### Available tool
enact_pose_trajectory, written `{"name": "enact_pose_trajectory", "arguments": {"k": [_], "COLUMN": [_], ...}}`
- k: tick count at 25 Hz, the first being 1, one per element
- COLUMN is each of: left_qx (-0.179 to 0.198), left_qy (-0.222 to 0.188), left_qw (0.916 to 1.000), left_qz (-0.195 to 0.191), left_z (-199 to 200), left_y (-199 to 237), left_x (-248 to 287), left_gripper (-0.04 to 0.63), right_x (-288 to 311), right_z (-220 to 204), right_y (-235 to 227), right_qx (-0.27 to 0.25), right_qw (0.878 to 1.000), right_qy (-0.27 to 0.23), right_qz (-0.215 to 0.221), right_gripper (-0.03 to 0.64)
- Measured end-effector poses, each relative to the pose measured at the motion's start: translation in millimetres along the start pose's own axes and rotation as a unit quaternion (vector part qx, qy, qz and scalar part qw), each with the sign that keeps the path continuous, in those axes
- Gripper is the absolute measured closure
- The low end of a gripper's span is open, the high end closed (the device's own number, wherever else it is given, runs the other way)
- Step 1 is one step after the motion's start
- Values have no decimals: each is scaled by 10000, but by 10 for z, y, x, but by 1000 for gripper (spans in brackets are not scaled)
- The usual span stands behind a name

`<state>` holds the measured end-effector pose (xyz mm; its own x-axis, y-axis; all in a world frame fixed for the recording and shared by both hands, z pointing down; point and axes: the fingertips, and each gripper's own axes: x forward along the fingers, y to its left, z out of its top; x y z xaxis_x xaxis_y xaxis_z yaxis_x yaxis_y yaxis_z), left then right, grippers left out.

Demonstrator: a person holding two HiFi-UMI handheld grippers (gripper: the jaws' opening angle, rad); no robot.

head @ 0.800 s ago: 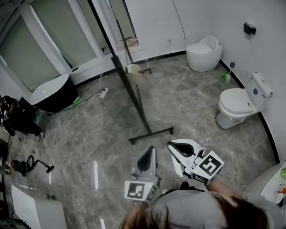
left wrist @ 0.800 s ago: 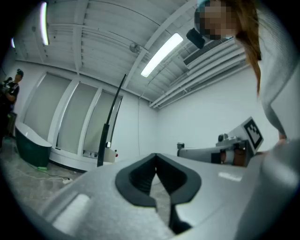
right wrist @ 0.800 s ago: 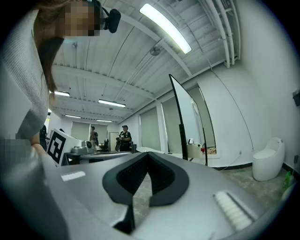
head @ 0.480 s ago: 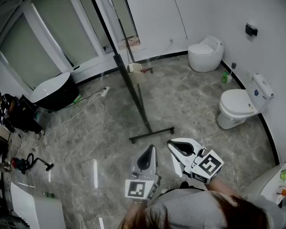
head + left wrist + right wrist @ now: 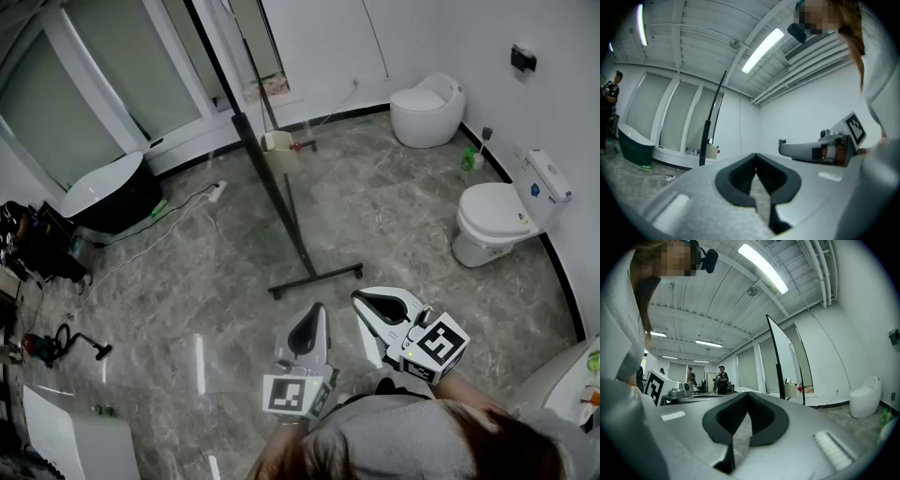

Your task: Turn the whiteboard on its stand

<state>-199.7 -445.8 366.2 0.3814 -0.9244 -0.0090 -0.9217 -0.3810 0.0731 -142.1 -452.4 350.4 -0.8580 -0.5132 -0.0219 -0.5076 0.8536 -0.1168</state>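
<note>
The whiteboard (image 5: pixel 267 178) stands edge-on to me in the head view, a thin dark line that slants down to its black floor foot (image 5: pixel 315 278). It rises ahead in the left gripper view as a dark post (image 5: pixel 705 140) and in the right gripper view as a black-framed panel (image 5: pixel 776 359). My left gripper (image 5: pixel 317 309) is low in the middle, well short of the foot, shut and empty (image 5: pixel 756 155). My right gripper (image 5: pixel 357 300) is held beside it to the right, its jaw tips also together with nothing between them (image 5: pixel 748 393).
Two white toilets (image 5: pixel 495 221) (image 5: pixel 427 111) stand at the right by the curved wall. A black bathtub (image 5: pixel 112 192), a power strip (image 5: pixel 217 193) and cables lie at the left. A small beige bin (image 5: pixel 278 148) sits behind the board. People (image 5: pixel 722 378) stand far off.
Both grippers and the whiteboard keep their places; only the head camera has shifted slightly.
</note>
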Motion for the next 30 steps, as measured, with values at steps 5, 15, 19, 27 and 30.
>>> {"name": "enact_pose_trajectory", "arguments": {"k": [5, 15, 19, 27, 30], "left_qx": [-11, -90, 35, -82, -119], "left_qy": [-86, -83, 170, -93, -79], "left_qw": [10000, 9993, 9987, 9991, 9993], "left_qz": [-27, 340, 479, 399, 342], "left_z": [-24, -126, -206, -146, -214], "left_y": [-55, -155, -103, 190, 356], "left_x": [31, 37, 32, 356, 561], "left_gripper": [595, 595, 595, 595, 595], "right_x": [-41, -104, -56, 227, 366], "right_z": [-75, -69, -130, -87, -84], "right_y": [-29, -52, -65, -318, -492], "right_qx": [-25, 6, 41, -187, -269], "right_qw": [10000, 9990, 9985, 9988, 9990], "right_qy": [34, -71, 4, 33, 58], "right_qz": [64, 445, 549, 452, 341], "right_gripper": [614, 614, 614, 614, 614]}}
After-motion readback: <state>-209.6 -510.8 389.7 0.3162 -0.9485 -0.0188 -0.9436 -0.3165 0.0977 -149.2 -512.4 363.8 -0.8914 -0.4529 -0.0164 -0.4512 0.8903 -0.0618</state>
